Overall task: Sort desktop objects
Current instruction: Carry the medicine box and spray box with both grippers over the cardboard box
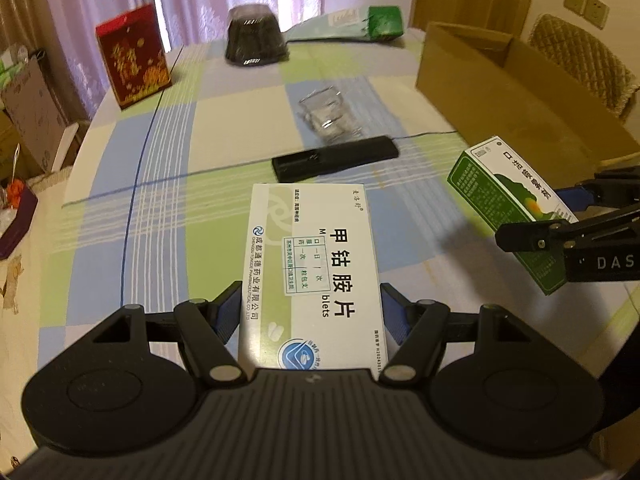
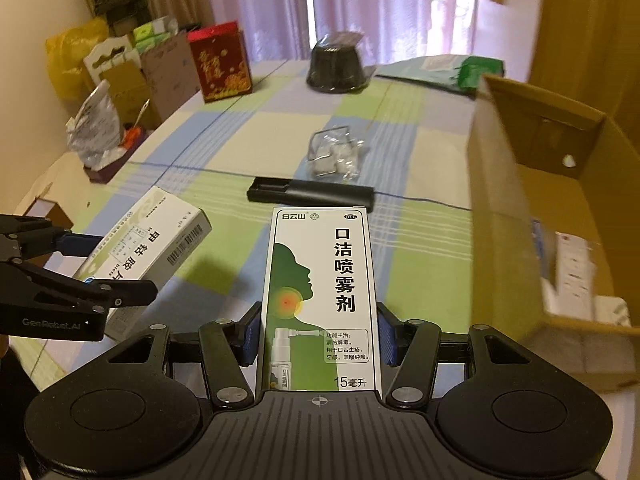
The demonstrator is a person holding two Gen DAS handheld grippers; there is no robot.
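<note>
Left gripper (image 1: 312, 312) clamped on white tablet box (image 1: 314, 264), right gripper (image 2: 318, 334) clamped on green spray box (image 2: 320, 296), near ends hidden.

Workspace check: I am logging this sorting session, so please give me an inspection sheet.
Surface: table under a checked cloth.
Job's things: white medicine box, green spray box, remote, plastic bag.
Clutter: red box, black container, green pouch.
Grippers: left gripper shut on white medicine box; right gripper shut on green spray box.
Cables: thin dark cord.
Surroundings: open cardboard box, curtains, chair.
</note>
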